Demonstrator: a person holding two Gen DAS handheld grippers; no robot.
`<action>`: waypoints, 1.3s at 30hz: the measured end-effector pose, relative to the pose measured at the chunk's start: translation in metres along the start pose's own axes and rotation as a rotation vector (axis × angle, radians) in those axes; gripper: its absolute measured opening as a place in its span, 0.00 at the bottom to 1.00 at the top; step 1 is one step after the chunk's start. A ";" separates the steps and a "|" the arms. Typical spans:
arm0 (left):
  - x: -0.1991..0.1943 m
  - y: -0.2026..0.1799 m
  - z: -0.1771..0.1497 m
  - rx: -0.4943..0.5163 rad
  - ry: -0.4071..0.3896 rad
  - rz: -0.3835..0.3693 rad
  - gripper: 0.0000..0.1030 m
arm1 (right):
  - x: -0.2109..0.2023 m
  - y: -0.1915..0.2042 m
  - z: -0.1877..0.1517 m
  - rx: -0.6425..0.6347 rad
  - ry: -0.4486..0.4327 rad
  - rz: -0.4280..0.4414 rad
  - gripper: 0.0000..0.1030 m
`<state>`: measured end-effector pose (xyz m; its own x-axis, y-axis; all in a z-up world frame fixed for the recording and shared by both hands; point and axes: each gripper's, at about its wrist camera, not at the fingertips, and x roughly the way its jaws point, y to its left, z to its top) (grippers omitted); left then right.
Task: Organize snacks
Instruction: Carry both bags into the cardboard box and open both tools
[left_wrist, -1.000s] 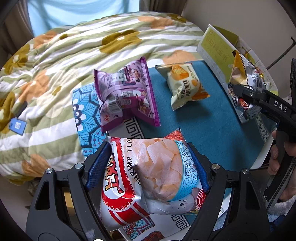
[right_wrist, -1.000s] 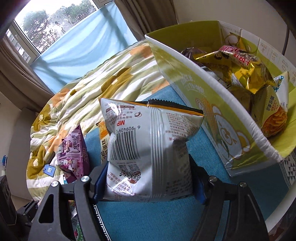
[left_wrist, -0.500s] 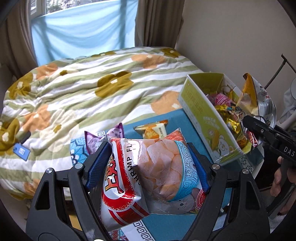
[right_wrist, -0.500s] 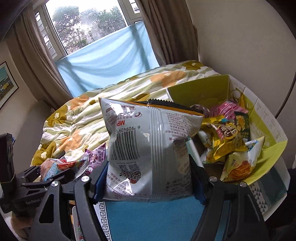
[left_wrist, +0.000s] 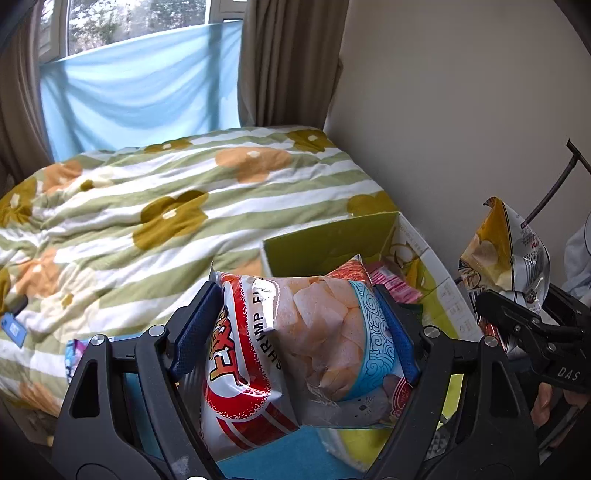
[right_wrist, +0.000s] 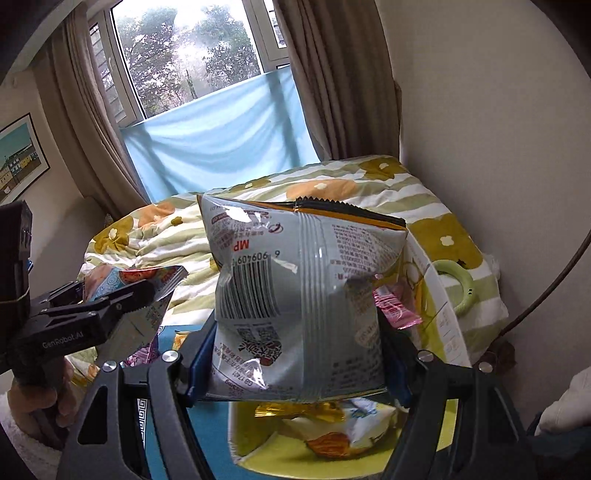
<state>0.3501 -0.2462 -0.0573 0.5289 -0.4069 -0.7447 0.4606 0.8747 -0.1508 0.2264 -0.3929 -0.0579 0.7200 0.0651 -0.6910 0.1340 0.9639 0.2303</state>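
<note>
Above the green-yellow cardboard box (left_wrist: 325, 240), both hand-held tools hang tilted downward, each gripping a snack. Left gripper (left_wrist: 295, 332) has its blue pads pressed against the sides of a red-and-white shrimp flakes bag (left_wrist: 288, 339), which stands roughly upright between them, just at the near left edge of the box. Right gripper (right_wrist: 295, 354) clamps a silver chip bag (right_wrist: 306, 295) the same way, barcode side facing the camera, directly over the open box, whose inside already holds a gold wrapper (right_wrist: 303, 410), a pink packet (right_wrist: 395, 310) and another small pale bag (right_wrist: 351, 428). From the left camera the silver bag shows at the far right with its yellow front turned in, and fingers of the person's hand (left_wrist: 546, 402) wrap the handle below it. From the right camera the other hand (right_wrist: 40, 402) grips its handle at the near left.

Under the box lies a teal mat (right_wrist: 207, 435) with a patterned border. Beyond it a quilt (left_wrist: 166, 206) striped in green and white with orange and mustard flowers covers a bed that runs to the far wall. Past that, a pale blue sheet (right_wrist: 221, 125) hangs across the lower window between brown curtains (right_wrist: 332, 74), trees showing through the glass. A framed picture (right_wrist: 18, 155) hangs on the left wall, and a plain beige wall closes the right side.
</note>
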 end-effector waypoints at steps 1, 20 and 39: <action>0.012 -0.008 0.004 -0.006 0.008 0.000 0.77 | 0.002 -0.011 0.005 -0.004 0.004 0.005 0.68; 0.089 -0.053 0.011 0.055 0.101 0.084 0.96 | 0.046 -0.110 0.038 0.066 0.090 0.036 0.68; 0.029 0.009 -0.048 -0.116 0.097 0.182 0.96 | 0.099 -0.075 0.032 -0.003 0.181 0.014 0.99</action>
<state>0.3353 -0.2376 -0.1121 0.5224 -0.2177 -0.8244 0.2764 0.9579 -0.0778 0.3091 -0.4673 -0.1218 0.5873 0.1234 -0.7999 0.1228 0.9633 0.2387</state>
